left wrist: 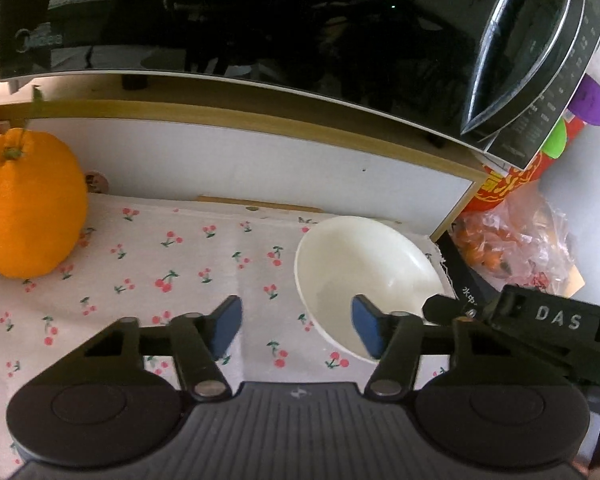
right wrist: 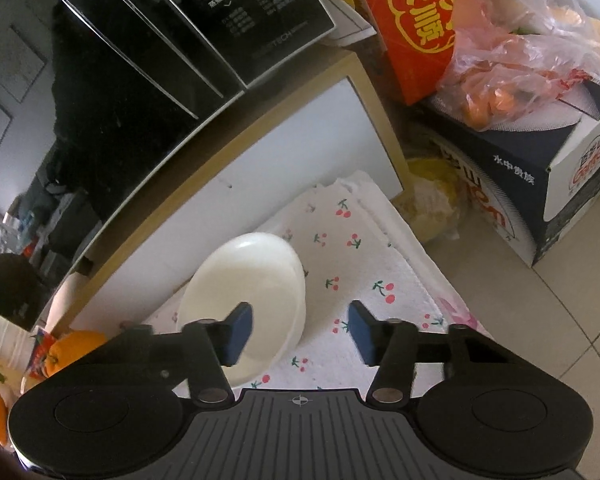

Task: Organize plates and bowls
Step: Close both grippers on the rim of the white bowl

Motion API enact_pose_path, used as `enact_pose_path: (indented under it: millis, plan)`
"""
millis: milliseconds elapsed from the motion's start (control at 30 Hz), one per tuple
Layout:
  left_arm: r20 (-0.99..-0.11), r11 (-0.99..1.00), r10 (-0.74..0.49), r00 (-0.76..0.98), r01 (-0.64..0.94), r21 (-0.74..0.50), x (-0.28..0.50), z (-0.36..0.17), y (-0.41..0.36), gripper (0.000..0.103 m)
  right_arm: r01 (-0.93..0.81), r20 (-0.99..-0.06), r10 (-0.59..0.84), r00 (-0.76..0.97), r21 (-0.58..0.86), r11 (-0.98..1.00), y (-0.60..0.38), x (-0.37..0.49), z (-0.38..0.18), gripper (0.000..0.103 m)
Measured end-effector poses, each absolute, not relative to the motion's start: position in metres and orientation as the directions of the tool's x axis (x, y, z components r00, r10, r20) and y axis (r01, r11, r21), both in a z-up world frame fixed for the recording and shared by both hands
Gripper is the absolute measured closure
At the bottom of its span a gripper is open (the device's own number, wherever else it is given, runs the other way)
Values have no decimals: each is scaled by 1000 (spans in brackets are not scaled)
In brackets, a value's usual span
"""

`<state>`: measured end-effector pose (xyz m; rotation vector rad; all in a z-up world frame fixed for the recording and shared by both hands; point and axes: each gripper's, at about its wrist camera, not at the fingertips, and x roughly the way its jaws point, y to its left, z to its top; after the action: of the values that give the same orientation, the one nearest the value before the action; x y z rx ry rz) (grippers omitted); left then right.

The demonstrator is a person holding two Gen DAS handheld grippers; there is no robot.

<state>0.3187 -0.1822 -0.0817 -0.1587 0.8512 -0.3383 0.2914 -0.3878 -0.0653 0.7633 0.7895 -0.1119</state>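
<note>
Two grippers flank one white round plastic bowl (left wrist: 364, 276) sitting on the cherry-print cloth (left wrist: 172, 264), probably to grasp opposite rims. Left gripper (left wrist: 296, 330) and right gripper (right wrist: 300, 334) each straddle a rim, pads apart, not yet pressing.

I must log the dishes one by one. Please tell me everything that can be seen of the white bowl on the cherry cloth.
The plain white round bowl looks glossy, like glazed ceramic or melamine, and is empty and clean. It sits upright, perhaps slightly tilted, on the white cherry-printed cloth, near the cloth's right end, in front of a white panel. One blue pad of each hand-held gripper overlaps its rim in the pictures; whether either touches it cannot be told.
</note>
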Motion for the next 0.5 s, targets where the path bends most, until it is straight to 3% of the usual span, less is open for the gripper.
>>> enact_pose_path:
  millis: [200, 267, 333, 500]
  plan:
    - [-709, 919, -389, 588, 200, -338, 323, -88, -186, 71, 356, -662, 205, 721, 608, 709, -388, 293, -74, 83]
    - [-709, 922, -385, 591, 204, -330, 323, -88, -189, 84, 349, -658, 212, 723, 613, 709, -388, 294, -76, 91]
    - [-714, 927, -372, 593, 200, -317, 324, -88, -191, 89, 337, -653, 220, 724, 614, 713, -386, 294, -76, 94]
    - [-717, 932, -358, 598, 179, -316, 325, -88, -192, 90, 327, -646, 226, 729, 619, 714, -384, 291, -74, 95]
